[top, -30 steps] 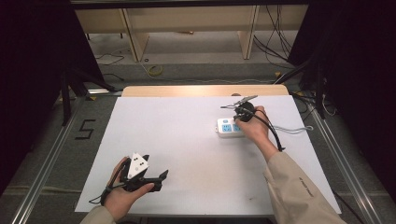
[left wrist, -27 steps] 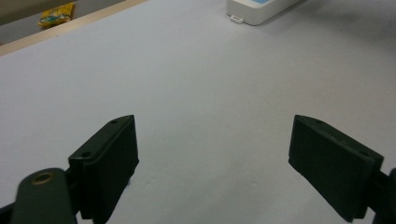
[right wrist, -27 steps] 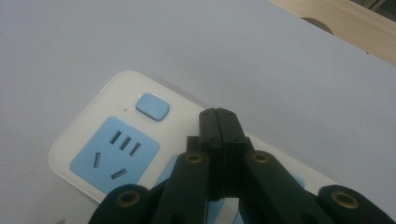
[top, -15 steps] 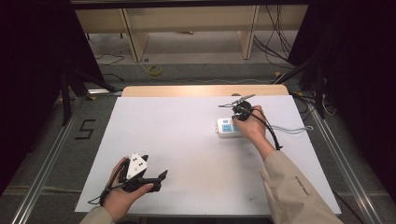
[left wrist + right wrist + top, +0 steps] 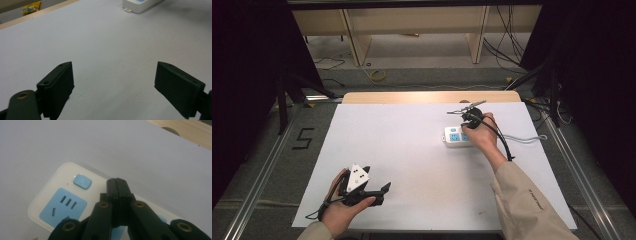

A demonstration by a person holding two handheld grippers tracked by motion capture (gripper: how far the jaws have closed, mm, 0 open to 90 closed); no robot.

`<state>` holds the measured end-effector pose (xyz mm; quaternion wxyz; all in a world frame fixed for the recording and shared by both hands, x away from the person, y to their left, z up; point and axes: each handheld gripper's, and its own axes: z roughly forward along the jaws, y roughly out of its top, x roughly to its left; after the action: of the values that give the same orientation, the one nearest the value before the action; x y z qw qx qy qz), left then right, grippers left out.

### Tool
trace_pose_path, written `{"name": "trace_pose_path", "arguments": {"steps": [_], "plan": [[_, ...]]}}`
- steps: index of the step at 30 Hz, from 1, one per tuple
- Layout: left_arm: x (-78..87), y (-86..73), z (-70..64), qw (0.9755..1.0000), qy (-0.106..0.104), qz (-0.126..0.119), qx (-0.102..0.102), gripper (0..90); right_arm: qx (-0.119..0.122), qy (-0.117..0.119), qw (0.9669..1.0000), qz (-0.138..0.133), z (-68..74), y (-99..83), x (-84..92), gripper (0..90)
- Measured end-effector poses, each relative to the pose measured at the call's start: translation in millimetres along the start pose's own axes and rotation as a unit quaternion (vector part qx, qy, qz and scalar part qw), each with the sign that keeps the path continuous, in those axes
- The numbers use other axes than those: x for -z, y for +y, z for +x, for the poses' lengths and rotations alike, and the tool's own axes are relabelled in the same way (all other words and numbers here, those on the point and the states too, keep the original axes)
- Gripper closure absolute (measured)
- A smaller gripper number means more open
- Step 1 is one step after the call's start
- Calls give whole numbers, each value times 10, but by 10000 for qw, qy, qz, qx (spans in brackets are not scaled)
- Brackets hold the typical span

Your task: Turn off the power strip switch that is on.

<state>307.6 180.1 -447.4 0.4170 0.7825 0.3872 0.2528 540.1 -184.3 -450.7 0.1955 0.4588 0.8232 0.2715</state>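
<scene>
Left gripper first, since it sits nearest you: your left hand rests it low at about seven o'clock on the white table sheet, with its black jaws spread wide and nothing between them, as the left gripper view confirms. It looks to be waiting, well apart from the work.

Farther off, at about two o'clock on the sheet, your right hand carries the right gripper over the cream plastic power strip with pale blue sockets. In the right gripper view its jaws are pressed fully together and hold nothing; the joined tips hang above the strip's top face, just beside the small rounded blue switch button, at about three o'clock from it. Whether the tips touch the casing you cannot tell from here. The strip's grey cord trails off toward the right edge.

Judging by that pose, you are on the step of pressing the switch with closed jaws used as a single prod. Your next move calls for sliding the tips across onto the button's centre, then pushing straight down, gently enough that the light strip does not skid or tip.
</scene>
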Motion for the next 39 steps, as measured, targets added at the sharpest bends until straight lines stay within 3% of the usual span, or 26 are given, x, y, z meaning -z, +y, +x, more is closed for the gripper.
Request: {"name": "trace_pose_path", "arguments": {"steps": [11,15,18,39], "plan": [[-1,-5,-2,10000,3,15,4,151,-231,101,9996,85,-30,13,1,900],[10,-10,0,10000,10,33,-16,151,-149,49,9997,170,-14,22,-10,900],[18,-21,-2,10000,23,18,27,151,-303,137,9993,145,-44,14,-14,900],[-4,-17,-23,9999,-24,87,-47,151,-299,89,9995,82,-18,-1,-5,900]]}}
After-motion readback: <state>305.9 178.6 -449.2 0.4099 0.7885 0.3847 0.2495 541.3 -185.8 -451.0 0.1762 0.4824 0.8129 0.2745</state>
